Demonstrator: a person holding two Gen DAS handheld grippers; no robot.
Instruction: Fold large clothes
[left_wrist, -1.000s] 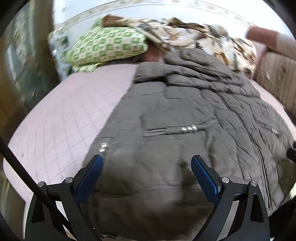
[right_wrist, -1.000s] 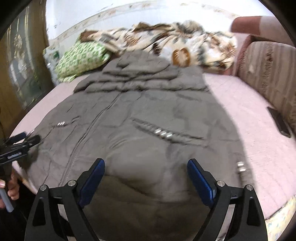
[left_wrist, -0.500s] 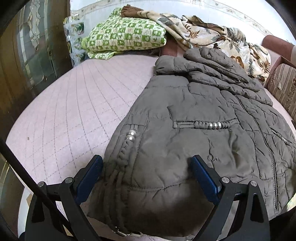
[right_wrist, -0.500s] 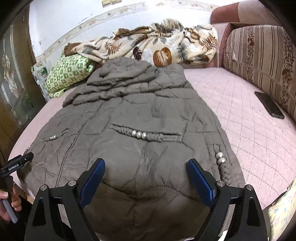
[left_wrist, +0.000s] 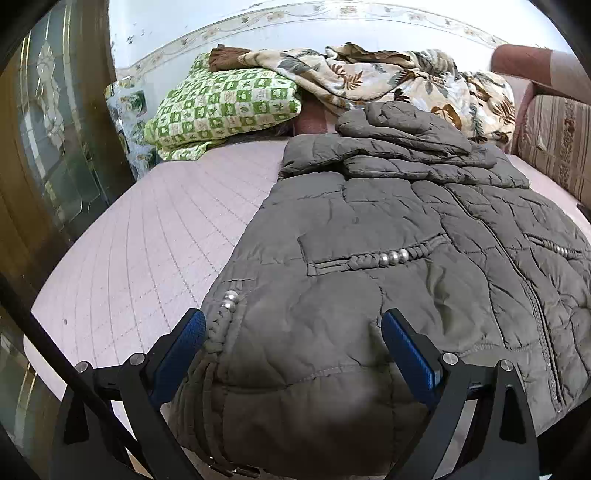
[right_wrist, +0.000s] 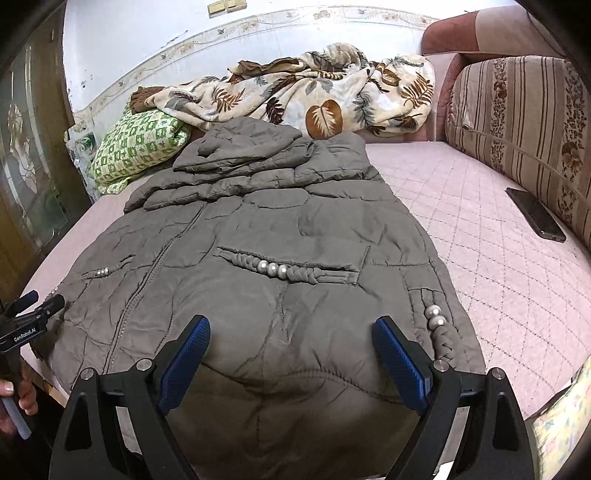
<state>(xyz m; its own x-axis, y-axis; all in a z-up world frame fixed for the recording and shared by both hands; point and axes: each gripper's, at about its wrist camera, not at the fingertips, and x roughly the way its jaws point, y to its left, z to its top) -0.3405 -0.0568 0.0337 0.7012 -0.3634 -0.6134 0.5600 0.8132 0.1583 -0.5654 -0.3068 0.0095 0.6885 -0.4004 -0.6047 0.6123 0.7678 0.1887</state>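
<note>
Ahead of my left claw (left_wrist: 291, 350), whose pads (left_wrist: 406, 354) are ribbed blue rubber on matt black plastic arms, I see a jacket (left_wrist: 388, 258) of matt, quilted, puffy grey cloth with glossy pearl beads (left_wrist: 393, 256). The bed (right_wrist: 498, 258) beyond my right claw (right_wrist: 291, 354) wears soft stitched pink cloth. A fleecy blanket (right_wrist: 314, 99) lies farther off, and a glossy phone (right_wrist: 535, 214).
</note>
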